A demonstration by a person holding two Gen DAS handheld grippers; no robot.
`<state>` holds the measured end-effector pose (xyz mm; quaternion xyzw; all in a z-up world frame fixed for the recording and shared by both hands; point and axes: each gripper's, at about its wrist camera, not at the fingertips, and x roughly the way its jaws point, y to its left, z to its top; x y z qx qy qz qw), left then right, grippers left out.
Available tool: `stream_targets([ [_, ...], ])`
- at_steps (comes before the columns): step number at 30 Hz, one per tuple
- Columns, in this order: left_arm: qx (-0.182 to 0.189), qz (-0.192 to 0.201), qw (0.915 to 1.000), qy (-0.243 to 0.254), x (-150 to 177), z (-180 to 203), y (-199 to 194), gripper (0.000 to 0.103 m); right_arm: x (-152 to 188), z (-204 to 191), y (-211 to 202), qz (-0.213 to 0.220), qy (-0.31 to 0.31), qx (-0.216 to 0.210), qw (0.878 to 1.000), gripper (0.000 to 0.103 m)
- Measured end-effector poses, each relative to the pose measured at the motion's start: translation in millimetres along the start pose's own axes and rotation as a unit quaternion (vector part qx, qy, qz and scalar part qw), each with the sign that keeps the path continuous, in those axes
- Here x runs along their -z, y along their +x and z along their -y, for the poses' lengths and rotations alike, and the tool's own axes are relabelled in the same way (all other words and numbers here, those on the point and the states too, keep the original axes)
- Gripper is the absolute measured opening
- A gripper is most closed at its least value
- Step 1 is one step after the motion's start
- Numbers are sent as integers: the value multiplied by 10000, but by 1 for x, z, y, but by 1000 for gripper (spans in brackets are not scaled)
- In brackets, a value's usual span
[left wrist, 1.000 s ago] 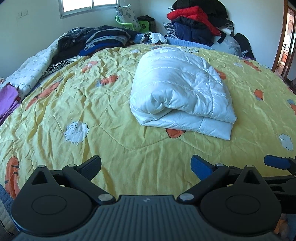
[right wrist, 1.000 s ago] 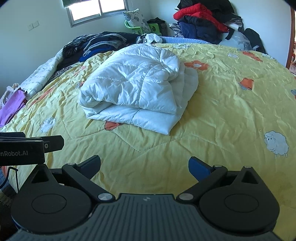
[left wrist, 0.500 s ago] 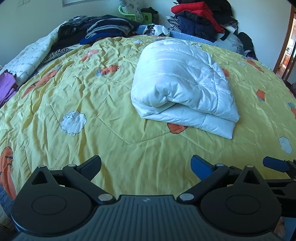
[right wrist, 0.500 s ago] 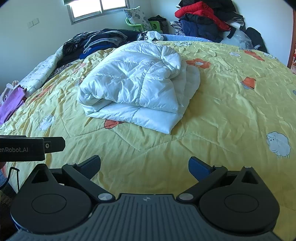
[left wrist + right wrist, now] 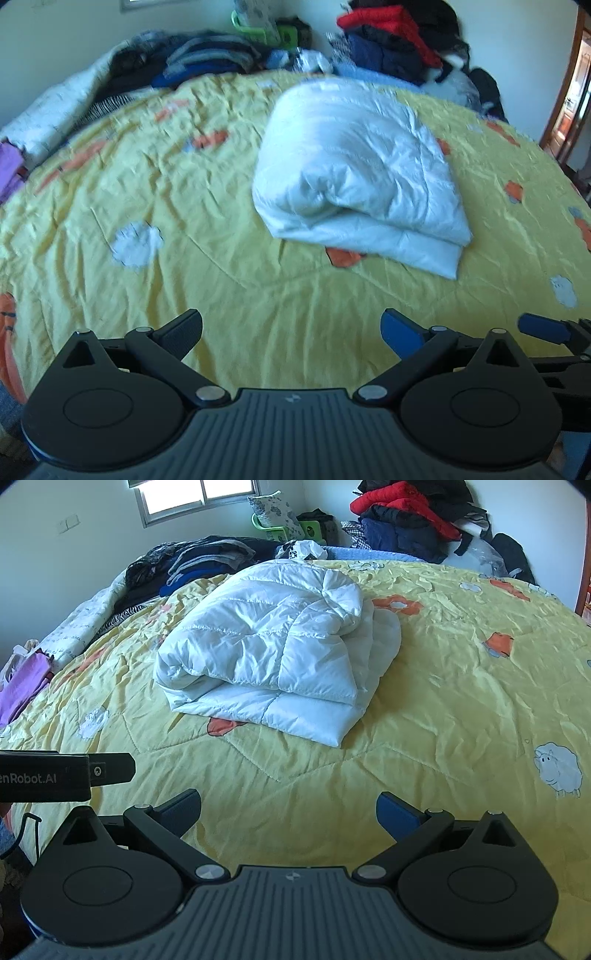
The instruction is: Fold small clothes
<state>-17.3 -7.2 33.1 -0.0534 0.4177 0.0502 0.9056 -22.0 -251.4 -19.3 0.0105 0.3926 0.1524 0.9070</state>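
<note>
On yellow quilt (image 5: 443,701), folded white jacket (image 5: 273,657), blurred in left view.

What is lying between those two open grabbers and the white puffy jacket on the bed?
Nothing visible. Only bare yellow bedspread lies between the left gripper, the right gripper and the folded white jacket. The clothes piles sit behind it, at the bed's far edge.

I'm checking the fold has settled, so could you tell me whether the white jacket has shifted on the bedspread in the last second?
No. The white jacket covers the same orange patch at its near edge.
</note>
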Motion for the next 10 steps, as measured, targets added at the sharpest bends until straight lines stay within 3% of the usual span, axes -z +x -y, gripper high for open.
stream_targets([
  [3,-195,364,9991,31,4,2,-9,103,-1,3,0,15,23,21,10000,103],
  [10,-100,284,9995,-17,2,1,-5,103,-1,9,3,1,145,30,9999,103],
])
